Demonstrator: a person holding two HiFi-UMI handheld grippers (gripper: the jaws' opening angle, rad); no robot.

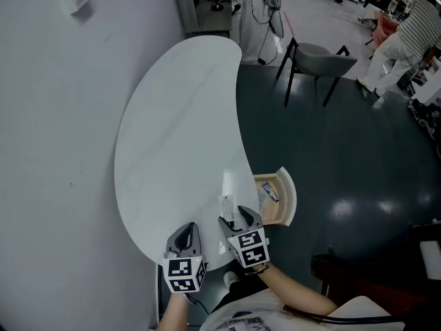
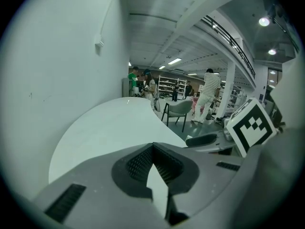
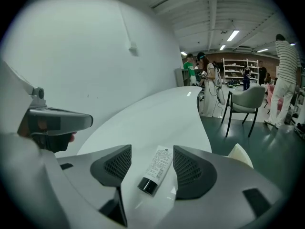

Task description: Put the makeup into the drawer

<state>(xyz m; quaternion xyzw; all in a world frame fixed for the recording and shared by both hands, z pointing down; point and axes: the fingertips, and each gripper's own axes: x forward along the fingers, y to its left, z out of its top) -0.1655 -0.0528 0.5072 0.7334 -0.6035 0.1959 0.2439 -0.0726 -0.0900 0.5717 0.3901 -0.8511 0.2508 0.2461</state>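
A white makeup tube [image 3: 158,167] with a black cap lies flat on the white curved table [image 1: 172,129], cap end towards me. My right gripper [image 3: 151,157] is open and straddles the tube, its pads clear of it on both sides. In the head view the tube [image 1: 227,205] lies just ahead of the right gripper [image 1: 234,219], near the table's right edge. The cream drawer [image 1: 281,197] stands pulled out to the right of the table, with a small item [image 1: 270,192] inside. My left gripper [image 1: 187,234] is shut and empty, low over the table's near end [image 2: 153,152].
A grey wall runs along the table's left side. A grey chair [image 1: 318,59] stands on the dark floor beyond the table. A person in a striped top [image 1: 408,36] and other people are far off at the back. A dark seat [image 1: 372,281] is at my right.
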